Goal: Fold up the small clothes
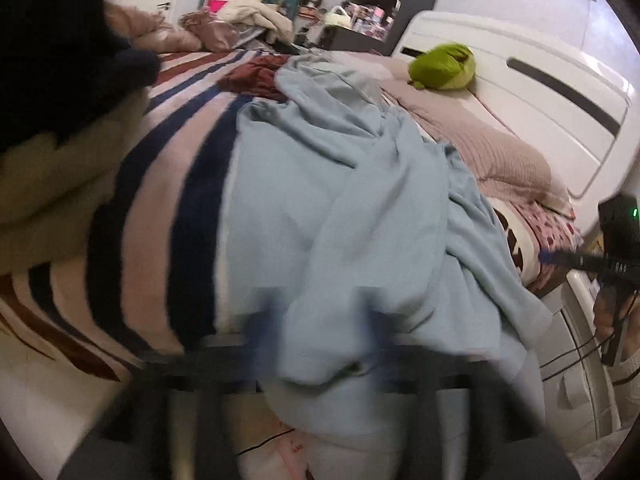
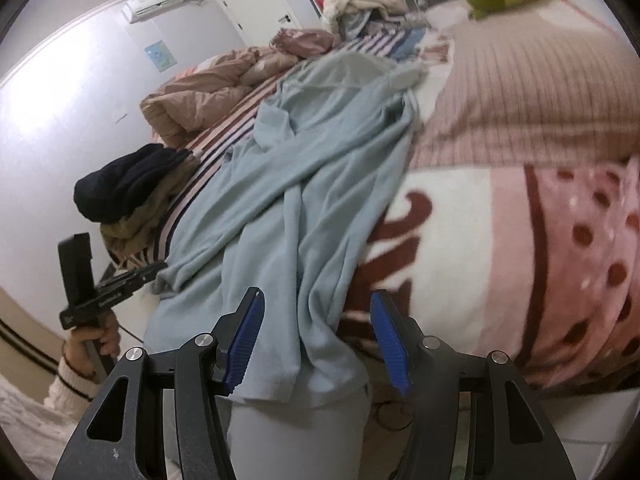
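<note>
A light blue garment (image 1: 352,208) lies rumpled across the bed, its near end hanging over the bed's edge. It also shows in the right wrist view (image 2: 304,184). My left gripper (image 1: 320,320) is blurred, open, with the garment's hanging end between its fingers. My right gripper (image 2: 316,340) is open, its blue pads (image 2: 244,340) on either side of the garment's hem. The right gripper also shows at the right edge of the left view (image 1: 616,256), and the left gripper at the left of the right view (image 2: 100,292).
A striped blanket (image 1: 160,184) covers the bed. A dark and beige pile of clothes (image 2: 132,196) lies at its left edge. A green plush toy (image 1: 444,66) and a pink pillow (image 1: 500,148) lie by the white headboard (image 1: 540,92). A brown quilt (image 2: 208,96) lies far back.
</note>
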`<control>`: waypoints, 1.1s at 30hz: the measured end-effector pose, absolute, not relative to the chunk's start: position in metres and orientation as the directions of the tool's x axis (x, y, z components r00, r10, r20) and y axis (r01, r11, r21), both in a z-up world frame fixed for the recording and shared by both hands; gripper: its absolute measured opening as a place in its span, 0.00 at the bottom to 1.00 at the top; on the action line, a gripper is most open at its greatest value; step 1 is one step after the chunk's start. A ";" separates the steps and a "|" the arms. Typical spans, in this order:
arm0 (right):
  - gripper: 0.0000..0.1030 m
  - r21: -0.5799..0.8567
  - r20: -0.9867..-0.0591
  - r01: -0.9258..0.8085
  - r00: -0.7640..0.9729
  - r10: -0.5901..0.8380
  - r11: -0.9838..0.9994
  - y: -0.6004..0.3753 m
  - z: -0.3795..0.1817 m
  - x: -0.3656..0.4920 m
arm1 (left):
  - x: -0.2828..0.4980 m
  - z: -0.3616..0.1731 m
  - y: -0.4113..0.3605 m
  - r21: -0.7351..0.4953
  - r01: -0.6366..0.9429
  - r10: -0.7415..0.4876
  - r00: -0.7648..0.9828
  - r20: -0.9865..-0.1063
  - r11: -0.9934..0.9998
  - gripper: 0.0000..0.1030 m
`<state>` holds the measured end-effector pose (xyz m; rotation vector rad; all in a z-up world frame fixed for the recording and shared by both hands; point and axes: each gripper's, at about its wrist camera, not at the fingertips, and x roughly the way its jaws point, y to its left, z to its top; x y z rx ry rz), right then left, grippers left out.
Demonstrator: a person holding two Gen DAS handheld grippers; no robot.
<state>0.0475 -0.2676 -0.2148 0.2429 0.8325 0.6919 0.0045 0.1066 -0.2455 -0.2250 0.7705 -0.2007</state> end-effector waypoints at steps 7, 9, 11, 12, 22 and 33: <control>0.74 0.649 -0.533 -0.443 0.314 0.785 0.618 -0.274 -0.247 0.045 | 0.000 -0.274 0.154 -0.565 0.091 -0.496 0.607 -0.622 0.820 0.81; 0.75 0.707 -0.484 -0.424 0.292 0.825 0.566 -0.275 -0.255 0.047 | 0.003 -0.287 0.159 -0.646 0.079 -0.564 0.576 -0.592 0.759 0.81; 0.75 0.749 -0.445 -0.407 0.275 0.852 0.522 -0.273 -0.262 0.052 | 0.009 -0.301 0.158 -0.711 0.059 -0.620 0.543 -0.566 0.701 0.81; 0.76 0.769 -0.426 -0.401 0.260 0.866 0.498 -0.271 -0.266 0.055 | 0.012 -0.305 0.156 -0.733 0.061 -0.643 0.532 -0.550 0.677 0.81; 0.77 0.750 -0.507 -0.411 0.145 0.850 0.518 -0.237 -0.278 0.084 | 0.034 -0.312 0.115 -0.775 0.106 -0.710 0.492 -0.504 0.623 0.48; 0.09 0.738 -0.398 -0.498 0.223 0.890 0.455 -0.231 -0.250 0.070 | 0.025 -0.255 0.120 -0.731 0.166 -0.656 0.599 -0.459 0.662 0.06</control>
